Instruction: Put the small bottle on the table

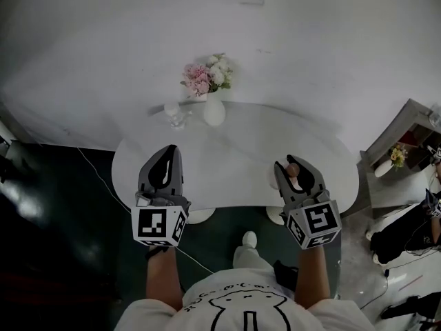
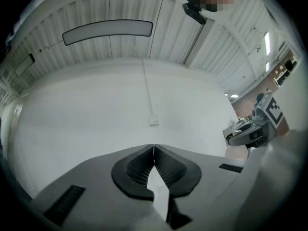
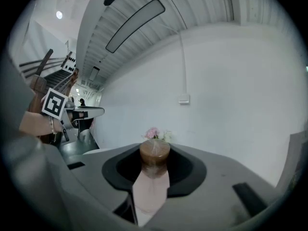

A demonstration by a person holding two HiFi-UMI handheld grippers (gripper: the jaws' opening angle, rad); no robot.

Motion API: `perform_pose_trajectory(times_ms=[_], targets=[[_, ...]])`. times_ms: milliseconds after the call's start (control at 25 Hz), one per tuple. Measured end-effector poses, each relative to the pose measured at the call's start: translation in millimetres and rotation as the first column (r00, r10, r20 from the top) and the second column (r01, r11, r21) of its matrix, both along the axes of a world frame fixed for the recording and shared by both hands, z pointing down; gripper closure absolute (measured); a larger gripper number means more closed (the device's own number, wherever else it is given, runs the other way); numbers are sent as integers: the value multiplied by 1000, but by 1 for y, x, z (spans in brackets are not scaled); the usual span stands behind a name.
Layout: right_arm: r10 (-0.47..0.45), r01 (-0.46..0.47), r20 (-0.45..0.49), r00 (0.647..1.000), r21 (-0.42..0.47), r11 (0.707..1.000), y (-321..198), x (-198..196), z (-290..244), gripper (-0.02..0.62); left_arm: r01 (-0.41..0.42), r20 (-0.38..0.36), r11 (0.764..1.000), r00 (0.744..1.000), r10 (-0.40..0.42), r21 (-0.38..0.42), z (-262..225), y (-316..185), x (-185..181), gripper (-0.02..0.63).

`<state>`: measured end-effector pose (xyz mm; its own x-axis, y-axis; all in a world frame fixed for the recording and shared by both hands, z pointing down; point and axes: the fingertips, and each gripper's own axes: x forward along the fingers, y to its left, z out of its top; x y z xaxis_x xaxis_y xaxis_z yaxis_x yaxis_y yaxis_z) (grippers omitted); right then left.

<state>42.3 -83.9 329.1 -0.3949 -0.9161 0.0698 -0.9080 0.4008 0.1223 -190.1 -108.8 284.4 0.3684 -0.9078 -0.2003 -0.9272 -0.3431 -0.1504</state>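
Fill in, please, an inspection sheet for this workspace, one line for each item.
Surface: white table, mostly bare.
Job's things: small bottle with brown cap, not yet set down, held over the table's near side.
Clutter: vase of flowers and a clear glass at the far edge.
Grippers: left claw shut, empty; right claw shut on the small bottle.
Cables: thin white cable on the dark floor, left.
Surroundings: white wall behind; grey shelf at right.
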Motion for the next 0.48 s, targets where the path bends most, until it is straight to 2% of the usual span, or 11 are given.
perform_pose_trajectory(times_ms=[480], targets=[[-74, 73, -24, 997, -43, 996, -127, 29, 11, 476, 7, 23, 1000, 1000, -7, -16, 1, -118, 48, 601]])
